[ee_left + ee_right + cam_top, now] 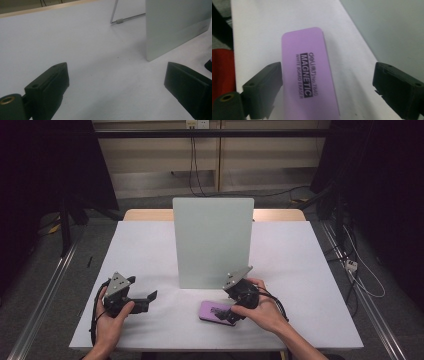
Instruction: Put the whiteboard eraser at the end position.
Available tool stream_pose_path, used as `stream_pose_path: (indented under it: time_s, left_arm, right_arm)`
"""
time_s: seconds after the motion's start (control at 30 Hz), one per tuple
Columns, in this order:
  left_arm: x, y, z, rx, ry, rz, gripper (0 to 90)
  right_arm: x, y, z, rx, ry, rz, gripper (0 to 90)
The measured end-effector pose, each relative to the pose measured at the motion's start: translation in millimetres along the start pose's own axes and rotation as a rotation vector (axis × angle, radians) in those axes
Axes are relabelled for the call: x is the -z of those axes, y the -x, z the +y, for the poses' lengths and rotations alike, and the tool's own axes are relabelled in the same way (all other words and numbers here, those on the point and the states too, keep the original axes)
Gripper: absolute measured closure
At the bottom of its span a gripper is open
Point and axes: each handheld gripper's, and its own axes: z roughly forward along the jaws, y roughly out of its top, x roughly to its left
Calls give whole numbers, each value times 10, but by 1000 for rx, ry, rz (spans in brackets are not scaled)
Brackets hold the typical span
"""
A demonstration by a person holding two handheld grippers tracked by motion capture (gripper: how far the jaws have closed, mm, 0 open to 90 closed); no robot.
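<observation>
High view: a purple whiteboard eraser [215, 312] lies flat on the white tabletop [150, 250], its long axis running roughly left to right, right end tucked under the right claw [231, 314]. That claw points down and leftward onto the eraser, just in front of an upright pale whiteboard [212, 240]. The left claw [150, 297] hovers well apart to the eraser's left, aimed toward it.

Left gripper view: the left claw [117, 82] stands wide open with nothing between its jaws, bare tabletop beneath. The whiteboard [175, 25] rises ahead and to the right, its wire stand [120, 21] behind it.

Right gripper view: the eraser [308, 75] stretches lengthwise away from the right claw [327, 87], printed face up, the label "MAGNETIC WHITE BOARD ERASER" running along its long axis. The jaws are spread wide: the left one sits just beside the eraser's long edge, whether touching cannot be told, and the right one stands clear of it. No grip is applied; the eraser rests on the tabletop.
</observation>
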Motion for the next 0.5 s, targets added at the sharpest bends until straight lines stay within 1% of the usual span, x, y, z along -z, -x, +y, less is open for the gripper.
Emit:
stream_pose_path:
  time_s: [0.1,0.17,0.2,0.27,0.37,0.5]
  left_arm:
    - [0,-1,1,3,-2,-6,58]
    - [-2,3,0,6,1,-6,58]
    - [-3,5,0,10,3,-6,58]
    - [-3,5,1,10,2,-6,58]
    - [-3,8,0,15,2,-6,58]
    - [-9,26,3,17,0,-1,59]
  right_arm:
    - [58,11,-41,-22,12,-37,85]
    - [103,30,-80,-45,35,-75,93]
    - [127,45,-105,-59,49,-92,96]
    - [174,78,-163,-102,78,-115,97]
    - [245,114,-263,-143,114,-159,99]
    - [331,139,-389,-183,147,-246,99]
